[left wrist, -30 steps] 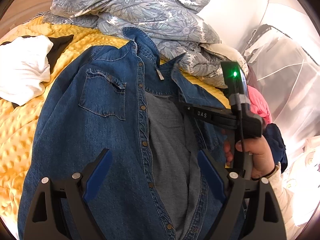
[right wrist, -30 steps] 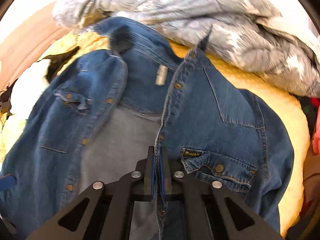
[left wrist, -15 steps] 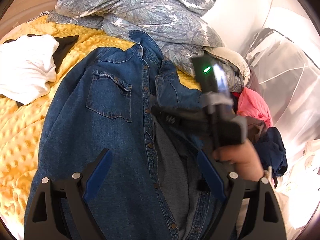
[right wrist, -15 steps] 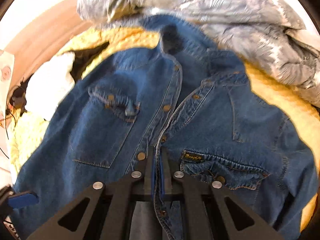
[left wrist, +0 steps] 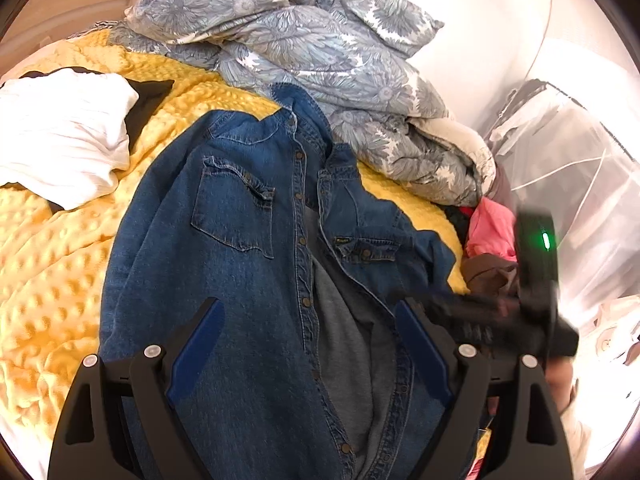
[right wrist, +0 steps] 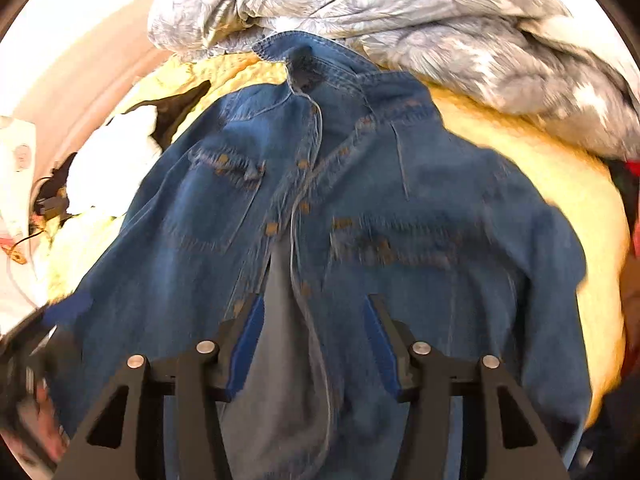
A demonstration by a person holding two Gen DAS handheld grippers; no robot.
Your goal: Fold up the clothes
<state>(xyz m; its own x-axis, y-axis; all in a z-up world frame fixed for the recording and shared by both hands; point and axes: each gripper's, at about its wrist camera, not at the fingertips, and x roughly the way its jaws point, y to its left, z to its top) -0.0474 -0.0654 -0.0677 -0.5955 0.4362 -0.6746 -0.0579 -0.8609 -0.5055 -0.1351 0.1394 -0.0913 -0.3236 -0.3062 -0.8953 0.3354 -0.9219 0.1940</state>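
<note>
Left wrist: left gripper (left wrist: 308, 344) spread wide, nothing pinched, hovering over the shirt (left wrist: 248, 264), which lies front-up on the yellow blanket (left wrist: 60, 272). The right-hand front panel has been dragged across since a second ago, so the grey lining gap is narrower. Right gripper body now sits off at the right edge, blurred, clear of the placket. Right wrist: right gripper (right wrist: 314, 344) was clamped on the placket edge a moment back; its jaws are now opening, cloth lying below them, not pinched. Frame blurred. My read: front is roughly closed, so sleeve folds come next. Duvet (right wrist: 400, 12) crowds the collar.
</note>
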